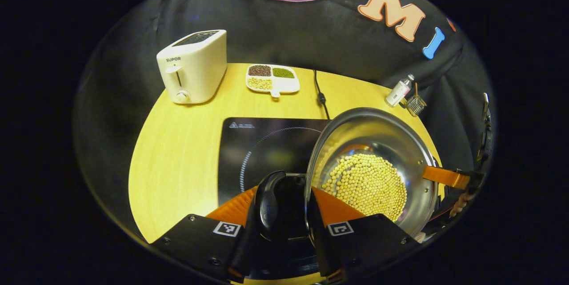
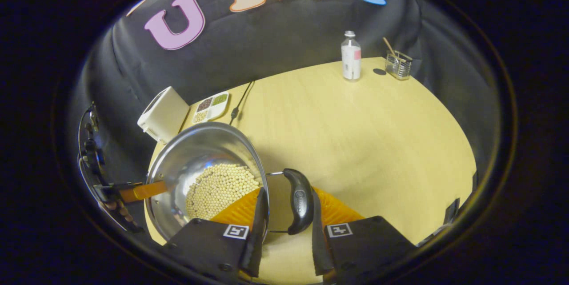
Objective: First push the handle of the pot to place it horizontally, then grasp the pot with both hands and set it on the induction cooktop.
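A steel pot (image 1: pixel 378 134) holding soybeans (image 1: pixel 366 185) hangs over the right edge of the black induction cooktop (image 1: pixel 266 142). My left gripper (image 1: pixel 284 191) is shut on the pot's black side handle (image 1: pixel 270 200), with the pot rim against its right finger. In the right gripper view the pot (image 2: pixel 200 151) lies to the left, and my right gripper (image 2: pixel 288 194) is shut on the opposite black handle (image 2: pixel 300 200). Each view also shows the other gripper at the pot's far side, the right gripper (image 1: pixel 449 177) and the left gripper (image 2: pixel 133 191), each with a hand behind it.
On the round wooden table (image 1: pixel 178 151) a white toaster (image 1: pixel 193 67) and a divided dish of beans (image 1: pixel 272 78) stand behind the cooktop. A black cable (image 1: pixel 321 96) runs to the back. A small bottle (image 2: pixel 351 56) and a wire holder (image 2: pixel 398 65) stand at the far right.
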The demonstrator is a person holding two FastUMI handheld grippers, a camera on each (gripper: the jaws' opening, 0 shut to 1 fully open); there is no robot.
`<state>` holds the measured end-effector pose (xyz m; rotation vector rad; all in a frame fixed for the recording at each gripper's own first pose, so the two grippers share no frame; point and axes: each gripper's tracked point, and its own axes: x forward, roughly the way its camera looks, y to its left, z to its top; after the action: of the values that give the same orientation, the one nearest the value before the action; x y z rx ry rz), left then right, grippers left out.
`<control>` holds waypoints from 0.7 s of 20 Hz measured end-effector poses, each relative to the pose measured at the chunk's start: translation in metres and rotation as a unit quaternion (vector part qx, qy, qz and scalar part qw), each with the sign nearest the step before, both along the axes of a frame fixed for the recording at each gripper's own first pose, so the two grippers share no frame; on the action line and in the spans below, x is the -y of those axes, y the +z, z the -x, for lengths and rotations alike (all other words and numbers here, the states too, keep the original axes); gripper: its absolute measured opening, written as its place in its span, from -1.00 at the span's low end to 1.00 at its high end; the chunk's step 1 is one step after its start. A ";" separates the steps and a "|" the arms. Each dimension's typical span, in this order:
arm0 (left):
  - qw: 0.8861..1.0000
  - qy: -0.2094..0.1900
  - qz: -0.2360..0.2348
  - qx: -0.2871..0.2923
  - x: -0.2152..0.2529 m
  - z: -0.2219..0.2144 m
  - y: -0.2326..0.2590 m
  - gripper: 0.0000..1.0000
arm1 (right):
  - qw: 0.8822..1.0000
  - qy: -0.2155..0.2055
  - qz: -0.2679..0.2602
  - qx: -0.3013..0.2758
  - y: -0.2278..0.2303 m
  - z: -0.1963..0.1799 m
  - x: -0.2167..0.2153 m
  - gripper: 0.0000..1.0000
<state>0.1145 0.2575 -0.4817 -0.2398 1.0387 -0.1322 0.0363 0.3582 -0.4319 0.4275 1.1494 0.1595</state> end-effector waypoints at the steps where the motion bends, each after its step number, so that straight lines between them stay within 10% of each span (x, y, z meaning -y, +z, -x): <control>1: 1.000 -0.002 -0.003 0.004 -0.012 -0.004 -0.001 0.15 | 1.000 0.004 0.001 -0.001 0.002 -0.001 -0.012 -0.13; 14: 0.999 -0.032 -0.029 0.022 -0.068 -0.026 -0.012 0.12 | 1.000 -0.005 0.007 -0.026 0.001 -0.008 -0.073 -0.02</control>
<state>0.1409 0.3252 -0.4932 -0.1507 1.0042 -0.1637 0.0443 0.4310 -0.4314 0.4264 1.1982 0.1322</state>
